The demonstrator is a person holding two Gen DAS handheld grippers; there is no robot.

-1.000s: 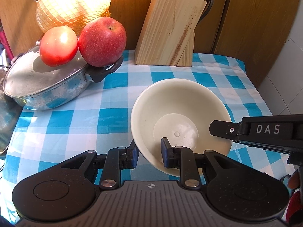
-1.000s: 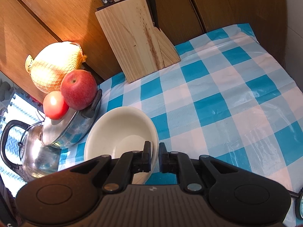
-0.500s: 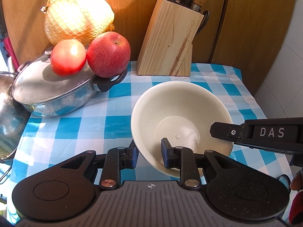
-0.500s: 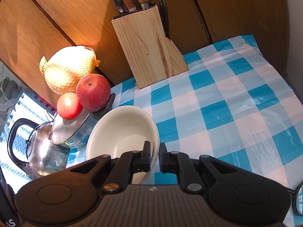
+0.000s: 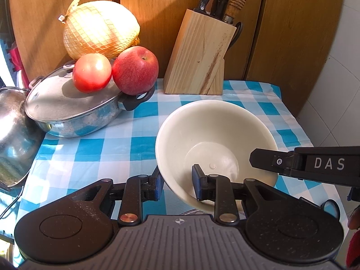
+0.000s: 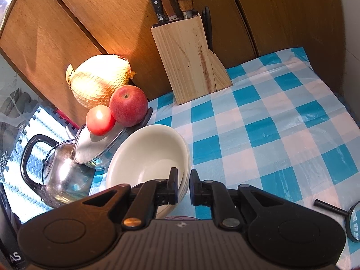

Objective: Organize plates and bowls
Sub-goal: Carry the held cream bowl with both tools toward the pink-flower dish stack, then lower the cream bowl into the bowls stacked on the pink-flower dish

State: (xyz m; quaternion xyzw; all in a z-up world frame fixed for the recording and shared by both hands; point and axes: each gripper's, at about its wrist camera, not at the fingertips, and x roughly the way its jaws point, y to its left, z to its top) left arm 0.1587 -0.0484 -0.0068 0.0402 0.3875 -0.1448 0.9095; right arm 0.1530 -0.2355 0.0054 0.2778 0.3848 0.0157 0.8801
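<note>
Cream bowl [image 5: 213, 135] empty, rim pinched by both hand-held grippers

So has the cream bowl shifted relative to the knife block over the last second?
Yes. The cream bowl, gripped by both tongs, has drawn away from the knife block, toward the camera, exposing more checked cloth between them.

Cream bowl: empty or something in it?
Empty. The left wrist view looks straight into the cream bowl: bare glazed bottom, nothing inside except one finger of the left tool clamping its rim.

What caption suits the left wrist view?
Both tools grip the cream bowl above the checked tablecloth.
</note>
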